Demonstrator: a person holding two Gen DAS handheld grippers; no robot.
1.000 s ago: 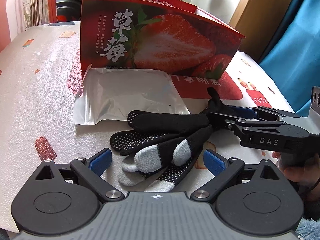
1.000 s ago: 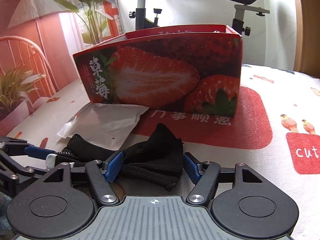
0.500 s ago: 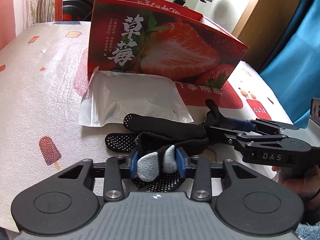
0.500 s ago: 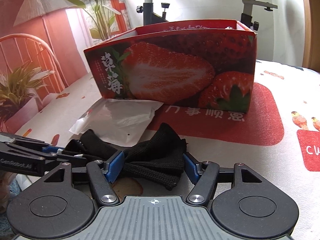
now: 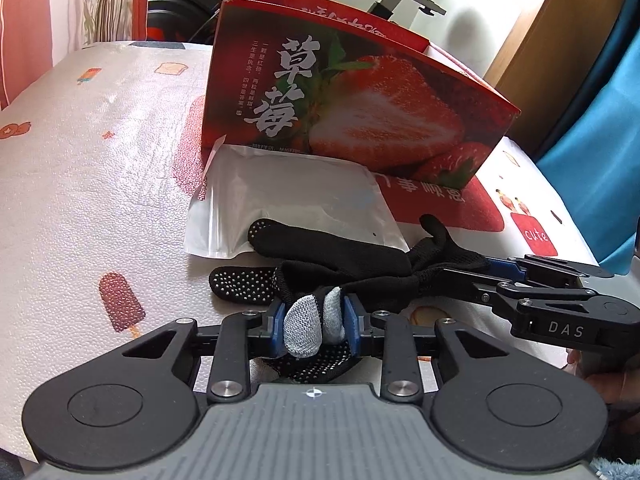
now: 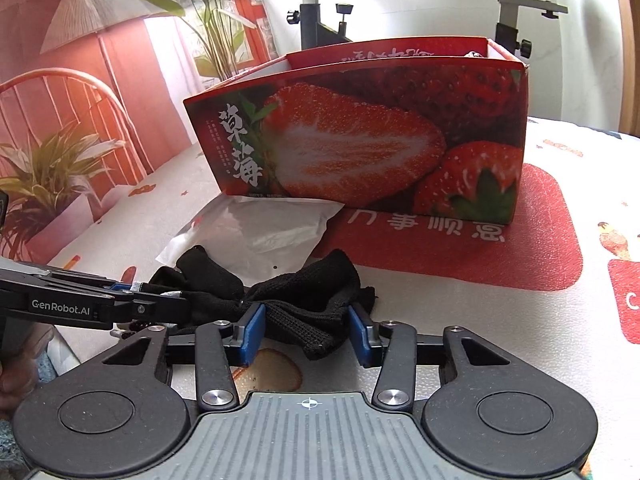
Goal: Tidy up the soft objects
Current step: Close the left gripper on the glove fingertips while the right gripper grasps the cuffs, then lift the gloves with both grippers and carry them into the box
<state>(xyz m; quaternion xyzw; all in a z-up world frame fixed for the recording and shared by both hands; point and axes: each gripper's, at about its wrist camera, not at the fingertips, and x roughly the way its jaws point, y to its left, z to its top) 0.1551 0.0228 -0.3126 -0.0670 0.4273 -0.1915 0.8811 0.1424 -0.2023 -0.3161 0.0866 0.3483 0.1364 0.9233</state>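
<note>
Black knit gloves (image 5: 336, 252) with white grip dots and grey fingertips lie bunched on the table in front of a clear plastic bag (image 5: 288, 200). My left gripper (image 5: 314, 320) is shut on the gloves' grey fingertips. My right gripper (image 6: 306, 330) is shut on the cuff end of the gloves (image 6: 308, 300); it also shows at the right of the left wrist view (image 5: 480, 268). The left gripper shows at the left of the right wrist view (image 6: 152, 300).
A red strawberry-print cardboard box (image 5: 360, 104), open at the top, stands just behind the bag; it also shows in the right wrist view (image 6: 360, 140). The table has a white patterned cover (image 5: 100, 168). An exercise bike, a chair and plants stand beyond the table.
My left gripper closed from wide open onto the gloves' grey fingertips and both views have come closer to the box. My right gripper kept its hold on the cuff.
</note>
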